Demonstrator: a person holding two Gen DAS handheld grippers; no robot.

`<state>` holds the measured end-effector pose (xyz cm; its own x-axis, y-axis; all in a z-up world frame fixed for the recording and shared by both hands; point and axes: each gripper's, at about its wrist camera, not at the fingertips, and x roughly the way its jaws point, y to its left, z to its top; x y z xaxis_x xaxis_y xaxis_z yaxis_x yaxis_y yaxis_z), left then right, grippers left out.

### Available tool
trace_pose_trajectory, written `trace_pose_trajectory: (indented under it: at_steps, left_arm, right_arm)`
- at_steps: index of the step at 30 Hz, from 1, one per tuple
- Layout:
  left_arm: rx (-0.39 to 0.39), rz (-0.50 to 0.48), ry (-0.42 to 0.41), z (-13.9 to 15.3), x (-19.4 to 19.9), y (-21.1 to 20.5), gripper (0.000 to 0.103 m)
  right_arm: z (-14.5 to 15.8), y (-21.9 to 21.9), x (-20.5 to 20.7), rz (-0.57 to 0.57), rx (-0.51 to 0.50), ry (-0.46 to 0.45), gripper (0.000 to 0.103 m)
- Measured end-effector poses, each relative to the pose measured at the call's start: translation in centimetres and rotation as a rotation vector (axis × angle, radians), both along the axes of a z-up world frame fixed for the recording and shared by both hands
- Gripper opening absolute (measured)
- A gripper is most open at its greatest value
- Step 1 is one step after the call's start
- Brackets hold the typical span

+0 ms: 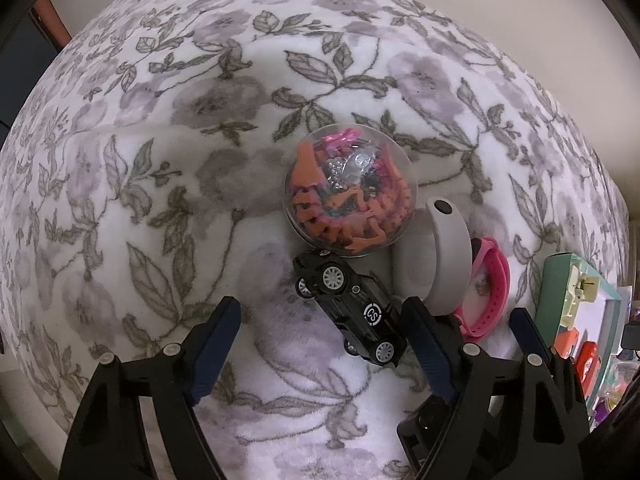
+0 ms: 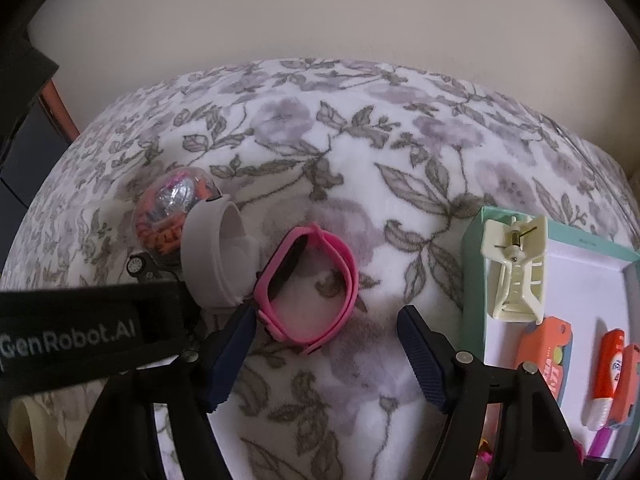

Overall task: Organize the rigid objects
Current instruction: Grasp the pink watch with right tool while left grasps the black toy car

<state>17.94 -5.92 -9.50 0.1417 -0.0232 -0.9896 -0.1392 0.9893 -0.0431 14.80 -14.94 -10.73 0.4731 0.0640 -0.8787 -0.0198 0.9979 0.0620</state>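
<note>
In the left wrist view a black toy car [image 1: 348, 312] lies tipped on the floral blanket [image 1: 160, 160], wheels showing. My left gripper [image 1: 322, 312] points down over it, open, with the car close against the right finger [image 1: 424, 340] and a wide gap to the left one. In the right wrist view a pink wristband [image 2: 316, 284] lies between the fingers of my right gripper [image 2: 326, 320], which is open. Its left fingertip [image 2: 242, 324] is at the band's clasp and the right one stands apart.
A clear ball [image 1: 344, 196] of orange and pink bits and a grey band [image 1: 436, 256] lie beyond the car. At the right a teal-rimmed tray [image 2: 476, 240] holds a cream claw clip [image 2: 520, 276], an orange item [image 2: 544, 352] and a tube [image 2: 608, 376]. A wall stands behind.
</note>
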Motion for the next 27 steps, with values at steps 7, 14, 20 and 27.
trace_pose_trajectory:
  at_steps: [7, 14, 20, 27]
  left_arm:
    - [-0.015, 0.011, 0.004, -0.4, 0.1, 0.1, 0.083]
    - [-0.037, 0.006, 0.016, -1.3, 0.0, 0.3, 0.061]
    - [-0.001, 0.016, 0.009, -1.1, 0.1, 0.2, 0.043]
    - [-0.01, 0.034, 0.003, -1.2, 0.3, 0.9, 0.034]
  right_arm:
    - [-0.2, 0.3, 0.0, -0.004, -0.017, -0.019, 0.064]
    - [-0.1, 0.7, -0.1, 0.028, -0.008, -0.029, 0.051]
    - [0.1, 0.1, -0.2, 0.026, 0.016, -0.019, 0.05]
    - [0.6, -1.0, -0.3, 0.003, 0.065, -0.011, 0.05]
